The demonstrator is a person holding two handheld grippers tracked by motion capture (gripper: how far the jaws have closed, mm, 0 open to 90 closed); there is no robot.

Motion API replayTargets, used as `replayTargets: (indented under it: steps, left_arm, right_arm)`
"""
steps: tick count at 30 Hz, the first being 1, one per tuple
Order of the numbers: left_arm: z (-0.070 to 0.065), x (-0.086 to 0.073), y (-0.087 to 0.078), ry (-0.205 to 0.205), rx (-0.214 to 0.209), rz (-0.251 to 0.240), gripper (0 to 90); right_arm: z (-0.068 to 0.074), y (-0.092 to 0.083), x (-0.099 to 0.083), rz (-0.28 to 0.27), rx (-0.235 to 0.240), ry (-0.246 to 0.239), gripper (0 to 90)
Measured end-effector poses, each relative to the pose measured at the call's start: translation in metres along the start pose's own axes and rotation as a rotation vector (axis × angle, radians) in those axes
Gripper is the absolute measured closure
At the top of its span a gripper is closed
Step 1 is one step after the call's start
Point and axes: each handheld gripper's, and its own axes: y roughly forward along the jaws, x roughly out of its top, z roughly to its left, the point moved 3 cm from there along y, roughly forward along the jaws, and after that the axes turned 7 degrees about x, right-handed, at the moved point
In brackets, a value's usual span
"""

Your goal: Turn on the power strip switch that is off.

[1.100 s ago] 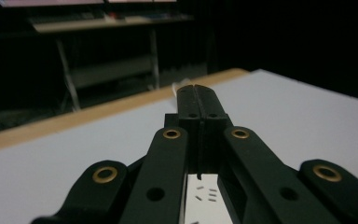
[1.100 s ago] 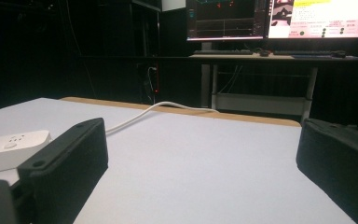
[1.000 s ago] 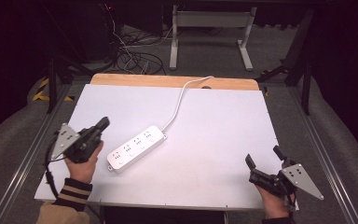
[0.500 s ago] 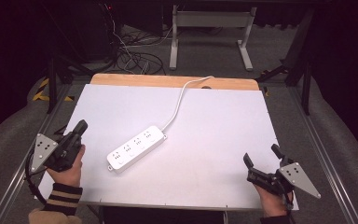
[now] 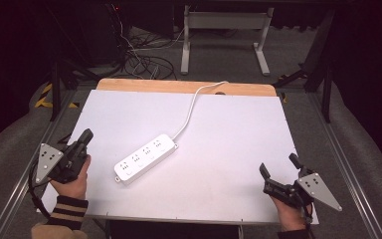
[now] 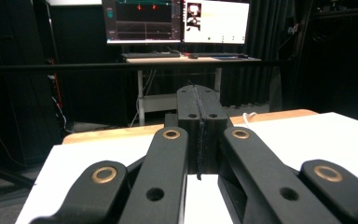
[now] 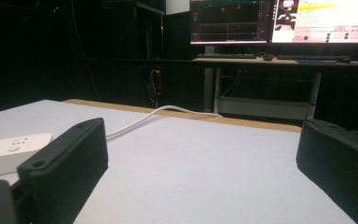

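A white power strip lies slantwise left of the table's middle, and its white cable runs to the far edge. At the table's left edge a hand holds my left gripper, jaws pressed together with nothing between them; in the left gripper view the two pads meet on a seam. My right gripper rests near the front right corner, jaws wide apart and empty. Its own view has the strip at far left and the cable beyond.
The white tabletop ends in a wooden strip at the far side. Beyond it are floor cables and a desk frame. Monitors stand on a desk behind. Metal rails flank the table.
My left gripper has drawn leftwards, away from the power strip to the table's left edge, still shut. The right gripper has stayed in place.
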Motion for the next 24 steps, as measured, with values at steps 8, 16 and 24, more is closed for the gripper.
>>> replayTargets:
  steps: [8,16,24]
  left_arm:
    - [0.004,-0.004,0.003,0.006,0.055,-0.064,48.6]
    - [0.009,-0.009,0.01,-0.003,0.135,-0.092,2.4]
    - [0.01,-0.01,0.011,-0.012,0.152,-0.083,0.4]
  right_arm:
    - [0.0,0.001,0.0,0.003,0.0,-0.002,2.4]
    - [0.0,0.0,0.0,0.002,-0.001,0.002,2.4]
    - [0.001,0.0,0.0,0.001,-0.001,-0.001,2.4]
